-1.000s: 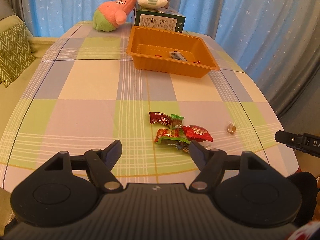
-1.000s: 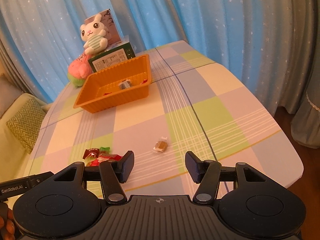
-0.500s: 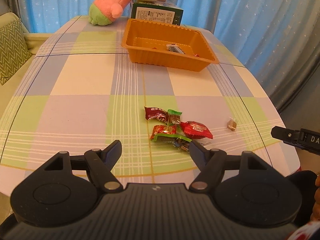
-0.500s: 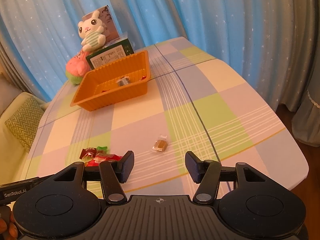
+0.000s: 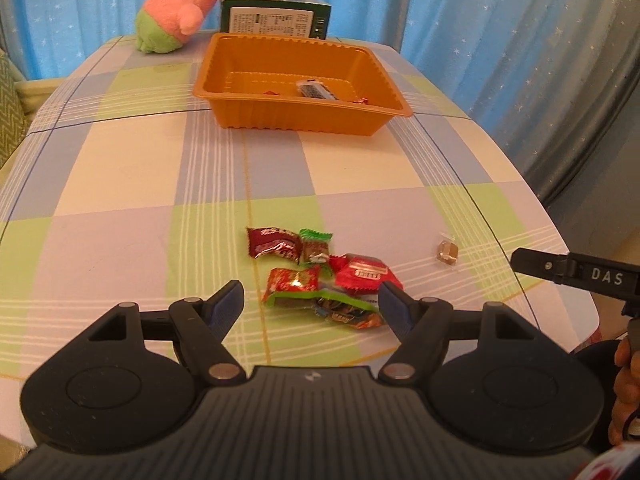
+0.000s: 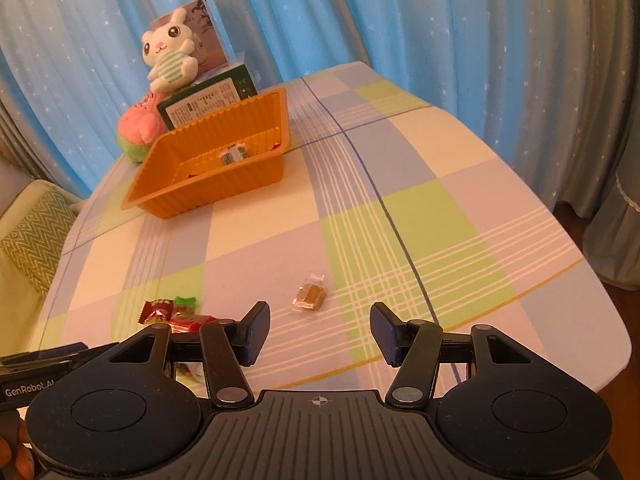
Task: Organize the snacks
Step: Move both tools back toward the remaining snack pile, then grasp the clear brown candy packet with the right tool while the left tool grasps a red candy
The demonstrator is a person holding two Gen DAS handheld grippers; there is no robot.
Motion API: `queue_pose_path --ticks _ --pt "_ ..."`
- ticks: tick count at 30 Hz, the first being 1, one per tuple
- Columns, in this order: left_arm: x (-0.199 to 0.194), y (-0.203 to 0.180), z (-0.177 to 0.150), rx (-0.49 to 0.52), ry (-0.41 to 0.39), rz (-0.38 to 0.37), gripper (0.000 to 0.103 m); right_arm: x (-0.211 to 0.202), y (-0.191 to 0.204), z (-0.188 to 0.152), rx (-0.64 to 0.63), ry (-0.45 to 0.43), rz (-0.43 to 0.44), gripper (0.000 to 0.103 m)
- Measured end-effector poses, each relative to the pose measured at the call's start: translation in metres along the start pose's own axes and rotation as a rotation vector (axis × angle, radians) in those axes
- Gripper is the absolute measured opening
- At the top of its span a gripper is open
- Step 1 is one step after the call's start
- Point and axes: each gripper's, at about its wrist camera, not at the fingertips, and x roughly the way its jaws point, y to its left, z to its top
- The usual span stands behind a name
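Hiding part of snack pile (image 5: 320, 280) — left claw (image 5: 310, 304), spread wide

The left gripper (image 5: 311, 300) hovers low over the table's near edge, jaws spread wide and holding nothing. The right gripper (image 6: 319, 332) hangs beside it toward the near right corner, jaws likewise apart and empty, both pointing across the table

Green box (image 5: 274, 20) at far end of checked tablecloth (image 5: 120, 168); bunny plush (image 6: 170, 56) sits on box, pink plush (image 5: 176, 20) just left of it. Blue star curtains (image 6: 440, 12) behind box.
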Motion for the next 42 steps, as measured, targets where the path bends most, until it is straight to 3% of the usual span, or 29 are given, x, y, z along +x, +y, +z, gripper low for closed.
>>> queue_pose_path --ticks 11,15,23,34,42 --pt "0.033 -0.003 0.019 0.046 0.023 -0.010 0.069 0.040 0.001 0.006 -0.028 0.043 0.012 0.056" --pt "0.040 0.002 0.022 0.048 0.027 -0.005 0.069 0.062 0.002 0.007 -0.036 0.071 0.013 0.046" --pt "0.049 0.011 0.026 0.030 0.031 -0.008 0.069 0.096 0.007 0.008 -0.049 0.110 0.008 0.041" --pt "0.052 0.006 0.027 0.036 0.039 -0.039 0.065 0.103 0.032 0.000 -0.241 0.103 -0.086 0.022" --pt "0.064 -0.016 0.028 0.086 0.065 -0.084 0.054 0.084 0.008 0.009 -0.136 0.063 -0.066 0.021"
